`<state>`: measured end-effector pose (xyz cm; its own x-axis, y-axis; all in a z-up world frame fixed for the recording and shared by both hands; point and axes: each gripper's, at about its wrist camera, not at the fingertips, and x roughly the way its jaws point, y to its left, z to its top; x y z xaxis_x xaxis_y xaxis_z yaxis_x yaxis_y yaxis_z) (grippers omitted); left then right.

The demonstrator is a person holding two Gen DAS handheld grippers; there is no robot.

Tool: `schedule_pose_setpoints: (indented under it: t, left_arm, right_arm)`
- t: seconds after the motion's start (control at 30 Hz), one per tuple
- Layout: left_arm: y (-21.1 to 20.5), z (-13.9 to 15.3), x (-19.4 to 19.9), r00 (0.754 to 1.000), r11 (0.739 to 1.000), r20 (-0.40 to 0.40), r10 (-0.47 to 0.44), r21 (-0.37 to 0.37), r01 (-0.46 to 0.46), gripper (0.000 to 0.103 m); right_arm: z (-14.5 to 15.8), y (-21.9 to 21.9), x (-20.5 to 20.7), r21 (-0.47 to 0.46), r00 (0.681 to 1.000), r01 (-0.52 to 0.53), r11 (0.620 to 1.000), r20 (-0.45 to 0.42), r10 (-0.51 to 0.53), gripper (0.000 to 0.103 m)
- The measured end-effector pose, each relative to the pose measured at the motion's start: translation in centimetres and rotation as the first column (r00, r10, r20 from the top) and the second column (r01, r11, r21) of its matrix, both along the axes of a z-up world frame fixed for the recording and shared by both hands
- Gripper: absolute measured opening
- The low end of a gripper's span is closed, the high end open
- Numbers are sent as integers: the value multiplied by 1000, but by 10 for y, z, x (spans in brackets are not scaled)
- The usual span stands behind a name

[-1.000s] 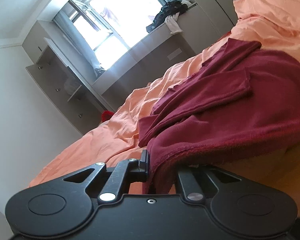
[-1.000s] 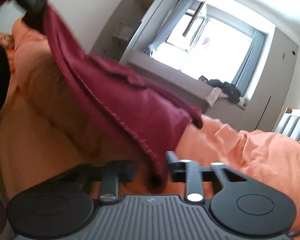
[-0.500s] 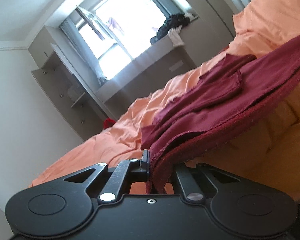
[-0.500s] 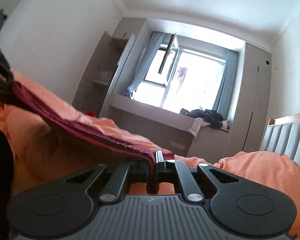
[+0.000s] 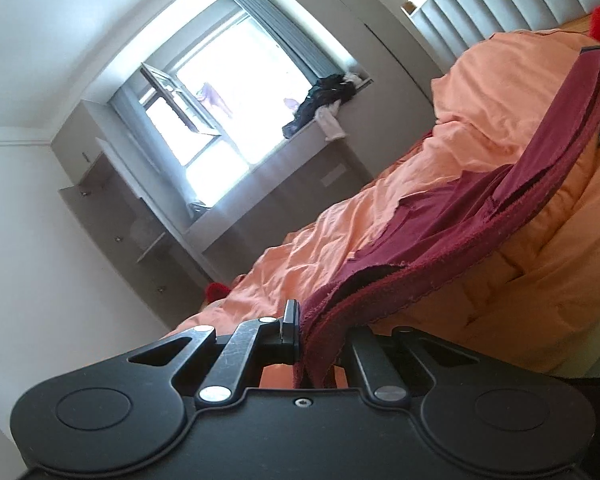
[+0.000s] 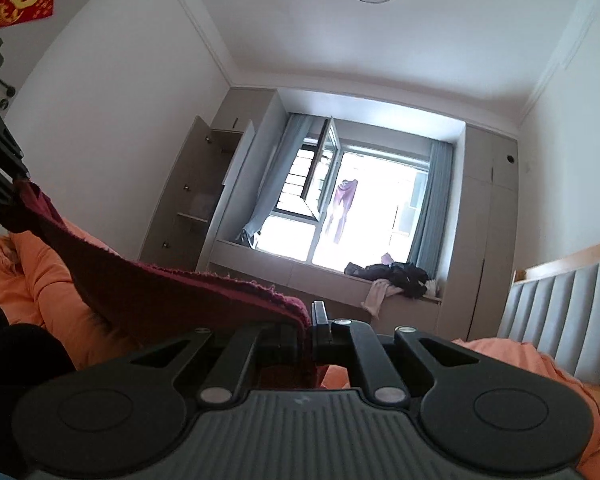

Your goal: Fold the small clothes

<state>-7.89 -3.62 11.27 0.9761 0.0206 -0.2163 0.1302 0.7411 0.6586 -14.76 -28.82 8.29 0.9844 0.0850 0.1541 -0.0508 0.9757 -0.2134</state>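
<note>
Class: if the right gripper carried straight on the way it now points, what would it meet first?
Likely nothing nearby. The right gripper, shut on the dark red garment, points over the bed toward the window seat; depth is uncertain.

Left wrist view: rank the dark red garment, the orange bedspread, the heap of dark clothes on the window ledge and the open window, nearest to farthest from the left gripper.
1. Dark red garment: pinched in the left gripper.
2. Orange bedspread: underneath, spreading right.
3. Heap of dark clothes: on the ledge beyond the bed.
4. Open window: behind the ledge, upper left.
</note>
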Motion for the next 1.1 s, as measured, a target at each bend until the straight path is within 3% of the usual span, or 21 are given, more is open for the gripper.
schedule_pose_setpoints:
  t: [0.27, 0.53, 0.87, 1.1]
  left_arm:
    - [-3, 21, 66, 994, 999, -106, -2, -44, -3, 4]
    - [4, 36, 181, 975, 999, -218, 32, -34, -41, 5]
    - [16, 7, 337, 916, 993, -385, 115, 11, -120, 9]
    - [49, -9, 401, 852, 985, -514, 97, -72, -155, 13]
  right_arm:
    - [21, -15, 63, 24, 998, -17, 1000, -53, 18, 7]
    - [43, -34, 201, 43, 987, -56, 998, -148, 62, 7]
    - [20, -8, 363, -65, 957, -73, 995, -284, 52, 7]
    - [-21, 0, 431, -2, 904, -89, 996, -420, 80, 7]
